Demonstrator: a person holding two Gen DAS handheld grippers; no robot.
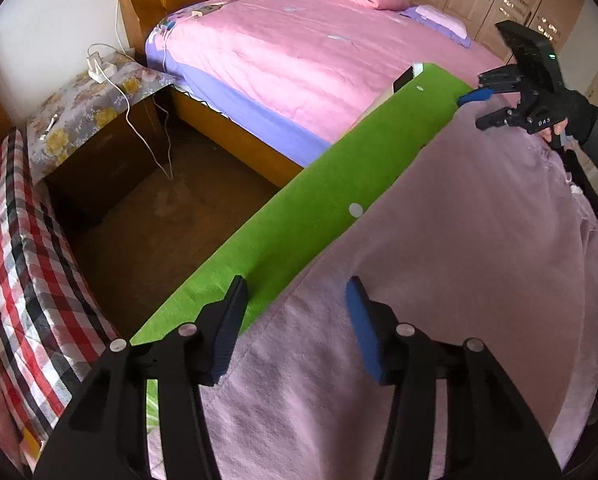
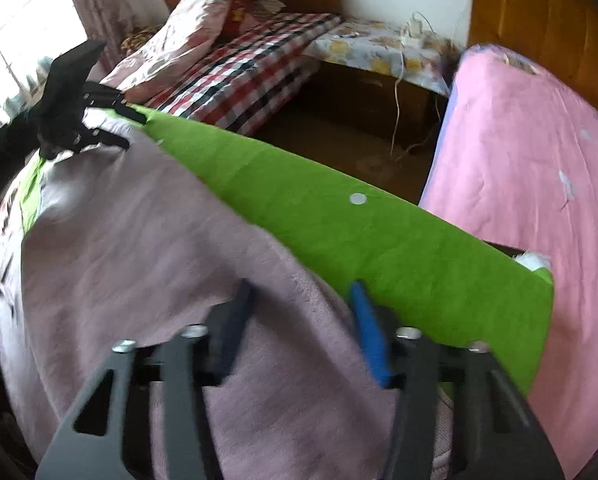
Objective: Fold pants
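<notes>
Pale lilac pants [image 1: 439, 280] spread flat over most of the green tabletop [image 1: 319, 208], leaving a bare green strip along the far edge. Left tongs [image 1: 295, 328] released, wide apart, poised over the pants edge near the tabletop's left end, black finger over green, blue finger over fabric; nothing between them. Right tongs [image 1: 481, 110] likewise spread, empty, just above the pants at the tabletop's right far corner, gripped by a gloved hand [image 1: 571, 120]. Same seen from the right wrist: right tongs [image 2: 299, 320] parted over fabric, left tongs [image 2: 133, 130] at the opposite end. Beyond the far edge: pink bed [image 1: 319, 52], nightstand [image 1: 95, 104].
</notes>
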